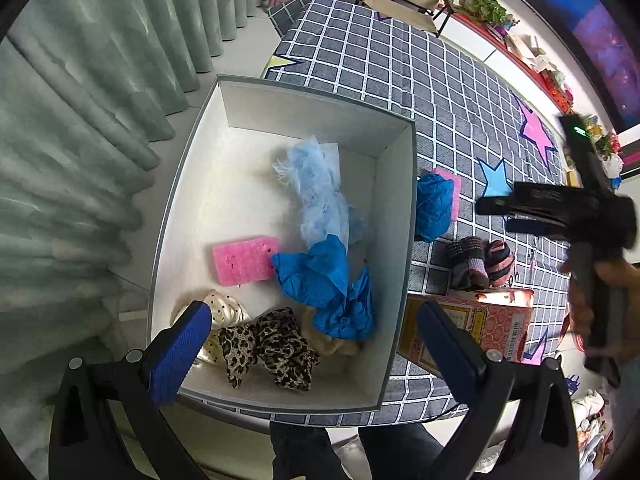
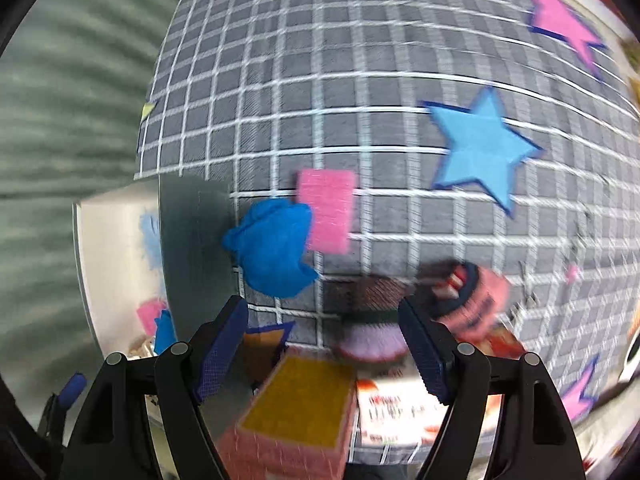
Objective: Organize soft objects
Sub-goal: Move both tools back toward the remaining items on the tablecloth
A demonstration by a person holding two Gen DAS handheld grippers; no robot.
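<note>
The checked tablecloth (image 1: 400, 92) is carrying an open white box (image 1: 200, 184) holding a pink sponge (image 1: 245, 260), blue crumpled paper (image 1: 320, 280) and leopard scrunchies (image 1: 280, 352). The left gripper (image 1: 316, 344) is hanging over the box, fingers wide and empty. The right gripper (image 2: 324, 344) is hovering half-open, empty, above rolled socks (image 2: 472, 304).

- The table (image 1: 400, 92), under my reach, wears a grey checked cloth with stars.
- On it sits the box (image 1: 396, 216).
- Just right of the box: a blue wad (image 1: 434, 204) on a pink sponge (image 1: 455, 196).
- Further right: rolled socks (image 1: 480, 262).
- Near the box's front corner: a pink carton (image 1: 492, 324).
</note>
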